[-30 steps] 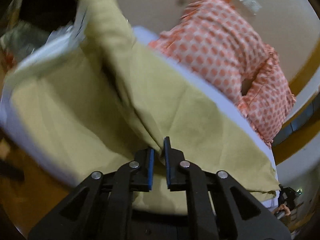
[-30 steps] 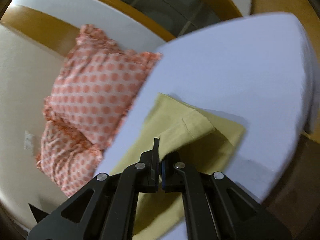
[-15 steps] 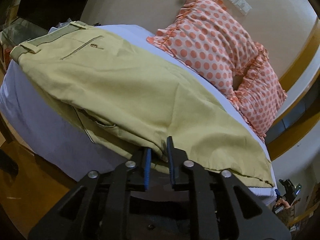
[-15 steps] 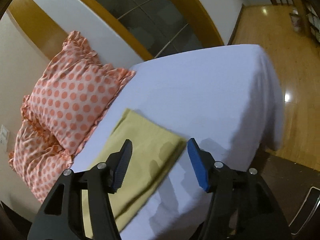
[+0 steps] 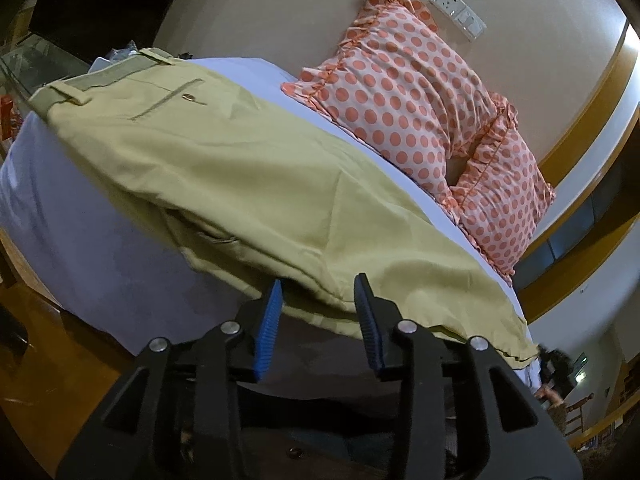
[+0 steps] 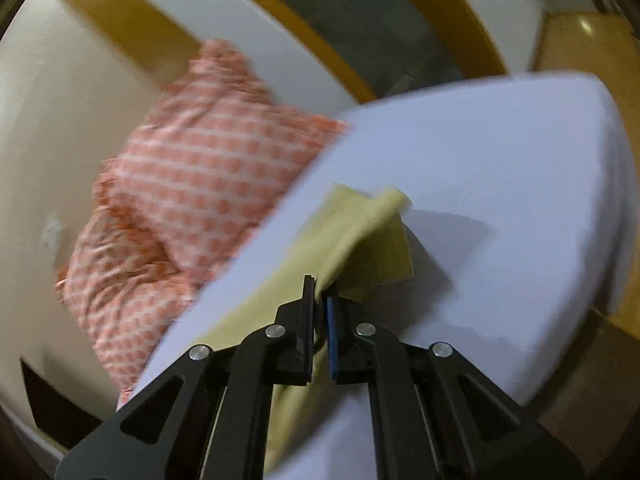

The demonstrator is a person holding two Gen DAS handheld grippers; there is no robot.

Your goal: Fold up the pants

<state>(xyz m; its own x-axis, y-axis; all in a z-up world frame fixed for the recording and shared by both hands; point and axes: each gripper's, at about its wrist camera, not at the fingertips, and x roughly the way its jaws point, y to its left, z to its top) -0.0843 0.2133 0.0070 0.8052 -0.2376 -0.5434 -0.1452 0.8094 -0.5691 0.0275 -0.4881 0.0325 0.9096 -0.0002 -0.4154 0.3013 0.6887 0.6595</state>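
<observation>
Khaki pants [image 5: 248, 168] lie folded lengthwise along the bed's [image 6: 500, 184] near edge, w/ pillows [image 5: 404, 92] behind. Left gripper [image 5: 318, 300] jaws wide apart at the pants' edge, gripping nothing. Right gripper [image 6: 319, 304] pinched closed on the leg end.

The left wrist view sits low at the near edge of the bed [image 5: 80, 264], looking along the pants [image 5: 248, 184] lengthwise toward the pillows [image 5: 408, 92] and wall, close to the cloth; the right wrist view looks down from higher across the bed's [image 6: 500, 168] far corner, blurred; both share the pants [image 6: 360, 236], the pillows [image 6: 192, 184] and the sheet.
</observation>
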